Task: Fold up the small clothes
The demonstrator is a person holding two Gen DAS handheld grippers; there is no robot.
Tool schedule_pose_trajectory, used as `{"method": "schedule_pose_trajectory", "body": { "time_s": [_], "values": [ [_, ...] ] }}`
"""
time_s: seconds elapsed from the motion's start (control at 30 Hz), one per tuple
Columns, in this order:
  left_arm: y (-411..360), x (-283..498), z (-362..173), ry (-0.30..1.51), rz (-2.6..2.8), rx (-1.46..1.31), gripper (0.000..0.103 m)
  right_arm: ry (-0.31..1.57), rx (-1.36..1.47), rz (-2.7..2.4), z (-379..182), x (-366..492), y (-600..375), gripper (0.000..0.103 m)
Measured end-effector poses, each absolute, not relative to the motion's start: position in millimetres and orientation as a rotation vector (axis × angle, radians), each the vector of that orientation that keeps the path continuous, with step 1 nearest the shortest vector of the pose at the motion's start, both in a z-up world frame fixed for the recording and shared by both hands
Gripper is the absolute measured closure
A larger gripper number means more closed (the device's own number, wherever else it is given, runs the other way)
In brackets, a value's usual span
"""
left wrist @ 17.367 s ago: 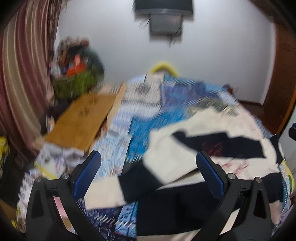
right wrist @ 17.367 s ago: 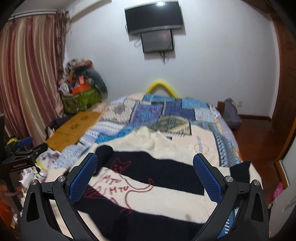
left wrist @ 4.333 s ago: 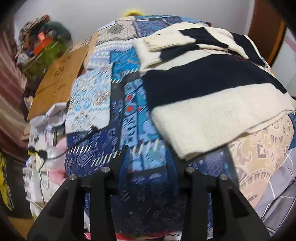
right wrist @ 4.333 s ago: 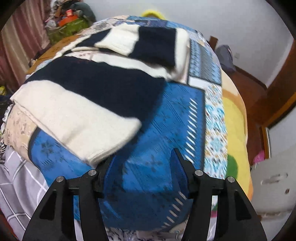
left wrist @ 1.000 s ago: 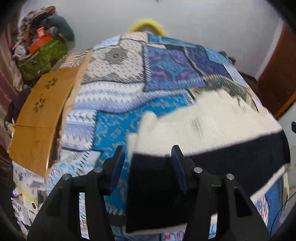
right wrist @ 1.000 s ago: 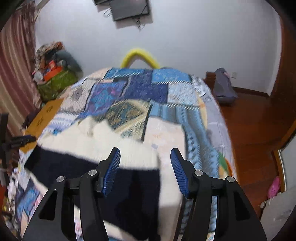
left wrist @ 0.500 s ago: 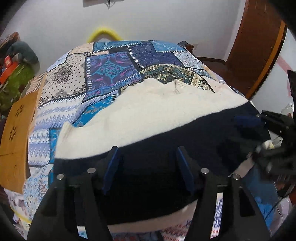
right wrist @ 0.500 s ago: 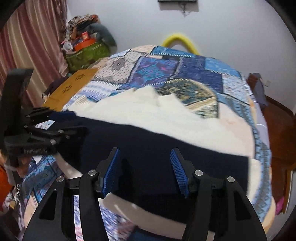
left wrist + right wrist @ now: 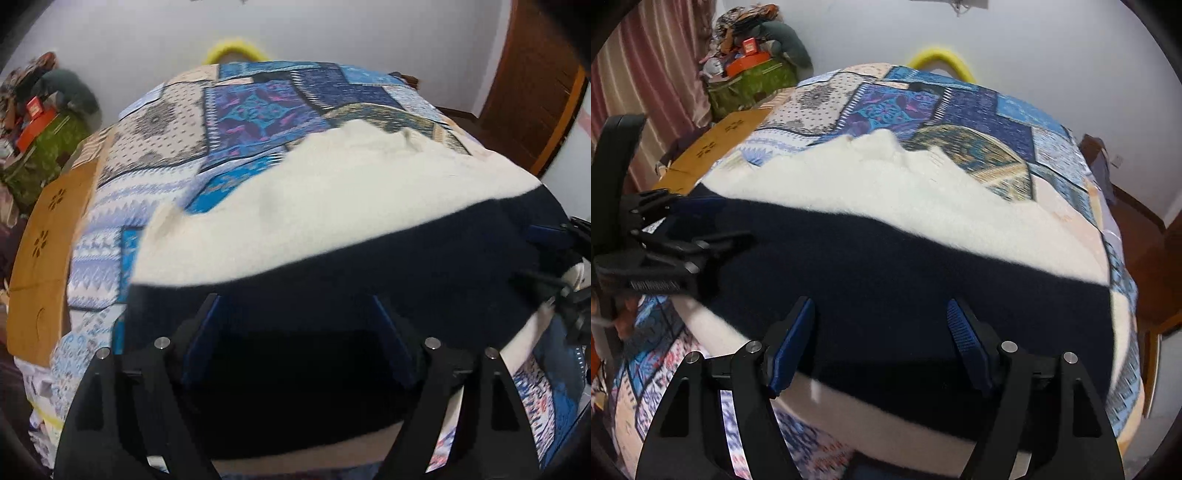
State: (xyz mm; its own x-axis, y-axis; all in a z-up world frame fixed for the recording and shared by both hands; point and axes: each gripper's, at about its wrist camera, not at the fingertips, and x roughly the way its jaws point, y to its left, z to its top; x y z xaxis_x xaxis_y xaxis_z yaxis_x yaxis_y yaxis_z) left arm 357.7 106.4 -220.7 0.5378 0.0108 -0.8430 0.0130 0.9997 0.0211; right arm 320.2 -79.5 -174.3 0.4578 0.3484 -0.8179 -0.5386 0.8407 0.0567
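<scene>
Near edge of bed: both grippers work here, one at each end of the sweater.
Left gripper [image 9: 295,314]: jaws parted, blue pads straddling the navy band; actual grip unclear.
Right gripper [image 9: 881,317]: jaws parted likewise, over the navy band; contact unclear.
Count: one sweater [image 9: 905,206], two grippers.
Sweater: cream and navy, folded, long axis running across the quilt [image 9: 960,99], parallel to the near edge, cream part toward the far edge.
</scene>
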Motion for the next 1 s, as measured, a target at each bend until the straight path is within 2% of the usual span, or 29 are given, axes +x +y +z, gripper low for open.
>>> {"method": "schedule_pose_trajectory", "body": {
  "time_s": [0.47,0.83,1.0],
  "values": [
    [178,317,-229,1.042,0.172,-0.072,0.022,0.981,-0.126,0.392,-167,305,-163,0.033],
    [171,267,-203,0.992,0.183,-0.098,0.022,0.924,-0.142,0.358,-131,262,-171,0.032],
    [175,250,-205,1.004,0.140,-0.250,0.022,0.895,-0.144,0.365,-126,245,-169,0.031]
  ]
}}
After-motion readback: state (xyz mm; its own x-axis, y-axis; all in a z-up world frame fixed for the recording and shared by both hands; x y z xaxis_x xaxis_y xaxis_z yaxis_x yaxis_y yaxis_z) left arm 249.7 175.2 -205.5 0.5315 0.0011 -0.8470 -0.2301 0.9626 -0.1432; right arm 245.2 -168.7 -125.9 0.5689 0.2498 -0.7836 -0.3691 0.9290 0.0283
